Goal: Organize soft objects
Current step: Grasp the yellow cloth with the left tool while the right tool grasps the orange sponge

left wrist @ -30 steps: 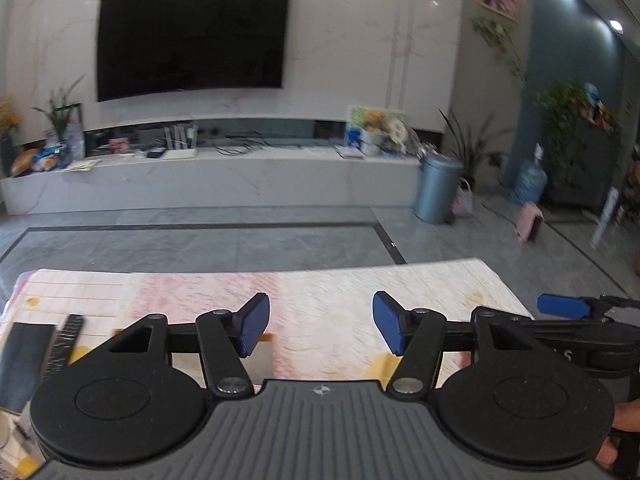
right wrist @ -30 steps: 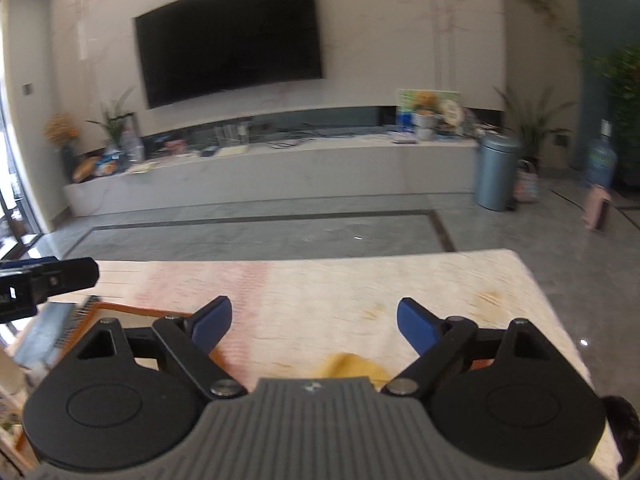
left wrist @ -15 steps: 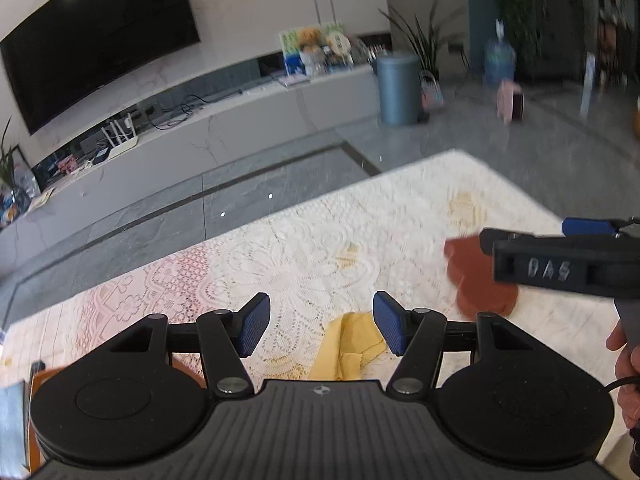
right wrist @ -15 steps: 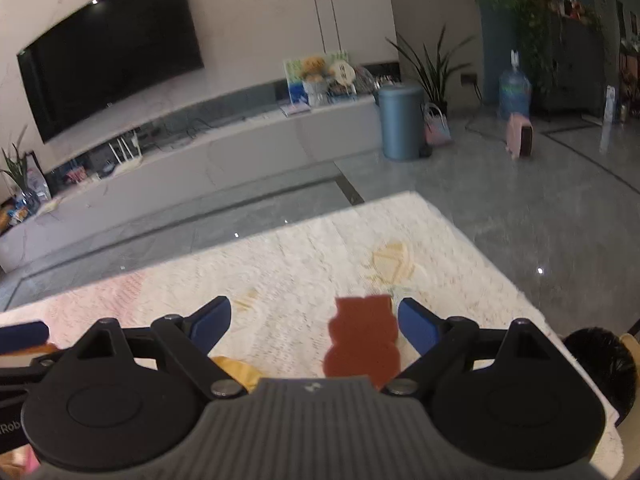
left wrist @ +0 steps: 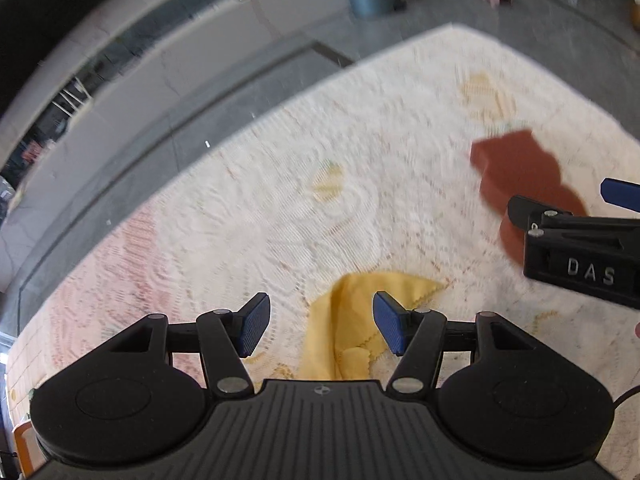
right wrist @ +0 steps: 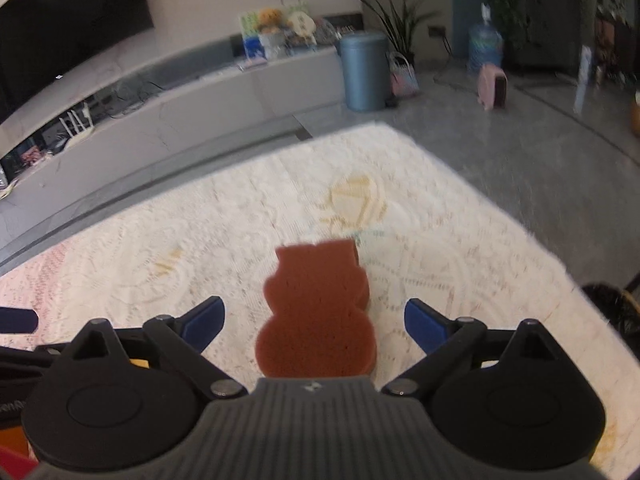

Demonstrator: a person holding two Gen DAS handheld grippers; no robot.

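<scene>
A yellow cloth point(left wrist: 348, 320) lies crumpled on the white lace tablecloth point(left wrist: 280, 216). My left gripper point(left wrist: 320, 328) is open and hovers over it, the cloth between and below the blue pads. A brown cat-shaped sponge point(right wrist: 316, 312) lies flat on the tablecloth point(right wrist: 440, 248); it also shows in the left wrist view point(left wrist: 520, 176). My right gripper point(right wrist: 314, 326) is open, its pads either side of the sponge's lower half and above it. The right gripper's body shows at the right of the left wrist view point(left wrist: 576, 240).
The table's far edge drops to a grey tiled floor point(right wrist: 500, 148). Beyond stand a blue-grey bin point(right wrist: 364, 72), a long white TV console point(right wrist: 180, 108), and a water bottle point(right wrist: 484, 48). A dark object point(right wrist: 612, 312) sits past the table's right edge.
Both grippers tilted down from facing the room to facing the table and moved closer. The yellow cloth and the brown sponge came into view and grew larger between the open jaws.
</scene>
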